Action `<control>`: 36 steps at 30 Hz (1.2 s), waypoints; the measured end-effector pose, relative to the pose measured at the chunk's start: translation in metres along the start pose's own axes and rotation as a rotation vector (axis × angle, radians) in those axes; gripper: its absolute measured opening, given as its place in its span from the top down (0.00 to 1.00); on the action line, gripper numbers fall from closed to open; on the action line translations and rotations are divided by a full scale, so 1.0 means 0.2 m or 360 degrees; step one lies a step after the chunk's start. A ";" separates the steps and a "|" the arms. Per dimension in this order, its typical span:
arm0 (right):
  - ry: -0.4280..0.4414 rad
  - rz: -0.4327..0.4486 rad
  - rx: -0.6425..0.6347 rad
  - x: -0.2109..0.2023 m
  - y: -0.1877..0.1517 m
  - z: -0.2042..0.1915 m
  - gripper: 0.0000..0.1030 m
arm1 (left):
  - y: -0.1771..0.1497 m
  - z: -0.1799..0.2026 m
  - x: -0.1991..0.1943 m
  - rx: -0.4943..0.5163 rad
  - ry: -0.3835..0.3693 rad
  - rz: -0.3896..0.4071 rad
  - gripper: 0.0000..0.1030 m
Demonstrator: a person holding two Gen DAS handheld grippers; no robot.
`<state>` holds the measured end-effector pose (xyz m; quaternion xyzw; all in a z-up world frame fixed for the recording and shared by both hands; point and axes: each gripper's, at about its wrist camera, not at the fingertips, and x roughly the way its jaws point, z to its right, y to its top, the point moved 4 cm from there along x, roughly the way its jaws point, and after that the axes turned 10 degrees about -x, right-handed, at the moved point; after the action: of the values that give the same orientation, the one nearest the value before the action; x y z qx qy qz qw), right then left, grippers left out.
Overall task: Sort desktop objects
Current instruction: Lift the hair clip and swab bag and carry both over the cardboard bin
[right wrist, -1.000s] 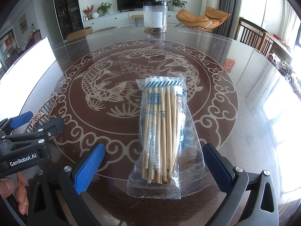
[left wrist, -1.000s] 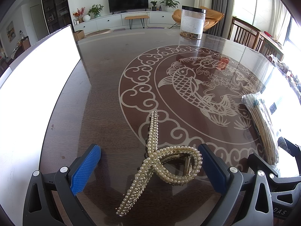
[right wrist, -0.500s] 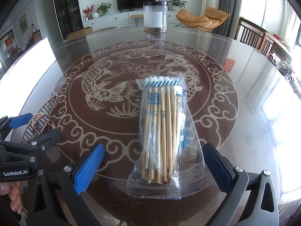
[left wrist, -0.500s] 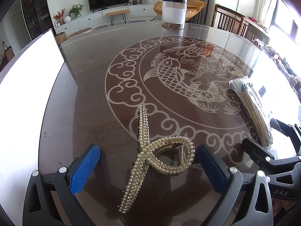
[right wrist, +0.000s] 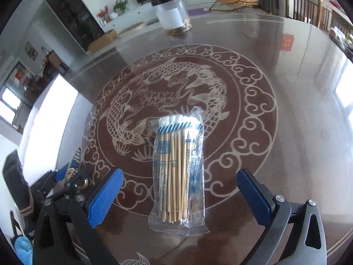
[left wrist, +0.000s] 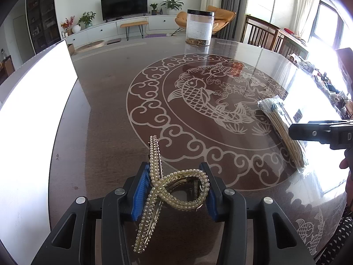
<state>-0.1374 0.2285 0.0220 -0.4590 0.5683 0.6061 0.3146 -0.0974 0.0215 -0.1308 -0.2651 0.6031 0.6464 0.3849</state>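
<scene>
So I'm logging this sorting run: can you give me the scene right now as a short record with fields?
surface: glossy round brown table with carp pattern
left gripper: jaws closing around the gold pearl-studded hair claw
right gripper: open, over the clear bag of wooden cotton swabs, not touching
far edge: clear black-lidded jar

The left gripper (left wrist: 174,190) is closing on a pearl hair clip (left wrist: 174,187), blue pads touching both sides. A bag of sticks (left wrist: 284,130) lies far right on the table (left wrist: 106,114).
</scene>
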 end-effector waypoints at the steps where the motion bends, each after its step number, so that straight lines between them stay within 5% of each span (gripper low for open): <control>1: -0.0064 -0.0046 -0.0061 0.04 0.01 -0.03 0.01 | 0.00 0.01 -0.01 0.0008 0.0011 0.0007 0.56; 5: -0.0158 -0.0059 -0.0106 0.10 0.02 -0.05 0.18 | 0.00 0.03 -0.03 0.0008 0.0024 0.0025 0.56; 7: -0.0179 -0.0032 -0.0124 0.09 0.02 -0.05 0.33 | 0.01 0.04 -0.04 0.0014 0.0029 0.0033 0.56; 8: -0.0171 -0.0019 -0.0131 0.07 0.02 -0.05 0.54 | 0.01 0.05 -0.05 0.0020 0.0033 0.0037 0.56; 9: -0.0142 -0.0016 -0.0121 0.06 0.02 -0.04 0.62 | 0.02 0.05 -0.05 0.0026 0.0034 0.0042 0.56; 11: -0.0144 0.0001 -0.0127 0.03 0.00 -0.03 0.66 | 0.04 0.06 -0.07 0.0035 0.0028 0.0054 0.56; 20: -0.0071 0.0146 -0.0131 -0.24 0.01 -0.07 0.68 | 0.13 0.06 -0.26 -0.0068 -0.0155 0.0104 0.56; 28: 0.0096 0.0331 -0.0322 -0.50 0.26 -0.46 0.68 | 0.32 -0.13 -0.68 -0.0284 -0.0338 0.0277 0.56; 32: 0.0272 0.0451 -0.0446 -0.64 0.39 -0.79 0.68 | 0.38 -0.42 -0.92 -0.0364 -0.0249 0.0407 0.56; 36: 0.0495 0.0536 -0.0575 -0.73 0.50 -1.20 0.68 | 0.36 -0.80 -1.08 -0.0431 0.0004 0.0477 0.56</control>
<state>-0.1247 -0.0023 0.2109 -0.4942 0.5608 0.6635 0.0316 -0.0552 -0.1725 0.0638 -0.2226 0.5439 0.7713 0.2444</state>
